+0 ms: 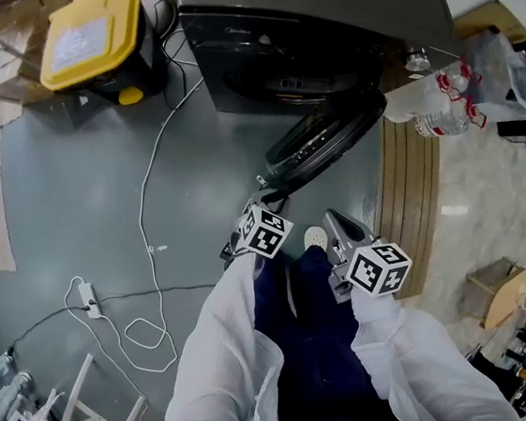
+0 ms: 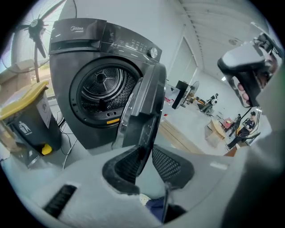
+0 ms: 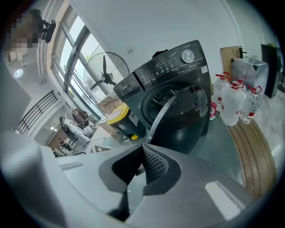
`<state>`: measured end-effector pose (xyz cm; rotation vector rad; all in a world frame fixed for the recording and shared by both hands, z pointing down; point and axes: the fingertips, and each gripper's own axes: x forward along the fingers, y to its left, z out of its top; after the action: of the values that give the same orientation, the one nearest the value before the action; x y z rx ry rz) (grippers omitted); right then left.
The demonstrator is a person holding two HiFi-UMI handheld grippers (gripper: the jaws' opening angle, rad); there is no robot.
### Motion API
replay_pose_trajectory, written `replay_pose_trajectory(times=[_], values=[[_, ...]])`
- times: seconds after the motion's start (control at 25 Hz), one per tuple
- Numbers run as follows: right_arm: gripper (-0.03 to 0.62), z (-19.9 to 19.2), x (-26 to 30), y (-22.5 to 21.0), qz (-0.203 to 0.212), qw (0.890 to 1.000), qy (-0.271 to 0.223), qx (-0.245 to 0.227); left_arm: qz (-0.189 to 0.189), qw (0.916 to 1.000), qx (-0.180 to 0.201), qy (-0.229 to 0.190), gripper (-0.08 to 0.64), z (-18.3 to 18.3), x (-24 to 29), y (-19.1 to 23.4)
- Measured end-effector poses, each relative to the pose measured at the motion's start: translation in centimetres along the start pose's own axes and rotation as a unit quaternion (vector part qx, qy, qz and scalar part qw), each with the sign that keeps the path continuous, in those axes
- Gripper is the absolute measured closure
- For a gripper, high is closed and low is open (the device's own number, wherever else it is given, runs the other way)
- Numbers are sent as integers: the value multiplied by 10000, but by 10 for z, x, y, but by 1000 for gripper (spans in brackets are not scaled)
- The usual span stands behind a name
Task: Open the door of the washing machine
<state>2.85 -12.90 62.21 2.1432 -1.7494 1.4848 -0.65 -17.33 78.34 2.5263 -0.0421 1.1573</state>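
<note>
The washing machine (image 1: 264,54) door (image 1: 326,141) stands swung wide off the drum, so we judge the opening done. Our left claw (image 2: 147,160) is slightly spread and empty. Our right claw (image 3: 141,156) is pressed together and empty. Next we need only rest.

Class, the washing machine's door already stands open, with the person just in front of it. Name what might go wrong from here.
1. The open door juts out low toward the person's legs. A step forward might knock it and strain the hinge.
2. The white cable lies loose across the floor. A foot could catch it.
3. The water bottles stand beside the hinge side. Swinging the door wider might topple them.
</note>
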Motion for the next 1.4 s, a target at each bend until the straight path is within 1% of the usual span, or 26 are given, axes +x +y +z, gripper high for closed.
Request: replay_pose_trajectory(times=[0.08,0.28,0.6,0.88,1.04,1.24,1.4], values=[[586,-5,-6,-5,29,10000,7,54,35,10000,-42,16,476,-3,2,-12],[584,-11,-19,-19,184,9998,66,-25,190,9995,-247,11,477,-6,8,-35],[584,-20,-55,-52,394,9983,229,-355,505,9968,-601,-176,478,-15,21,-78],[584,-31,-88,-83,549,9965,317,-554,622,9952,-711,-263,479,-19,35,-127],[584,-35,-106,-101,559,9960,338,-607,589,9954,-720,-213,480,-18,46,-156],[584,-36,-123,-124,489,9969,267,-559,471,9966,-650,-159,480,-16,60,-189],[584,-36,-134,-142,420,9977,194,-491,445,9960,-758,-178,480,-13,73,-211]])
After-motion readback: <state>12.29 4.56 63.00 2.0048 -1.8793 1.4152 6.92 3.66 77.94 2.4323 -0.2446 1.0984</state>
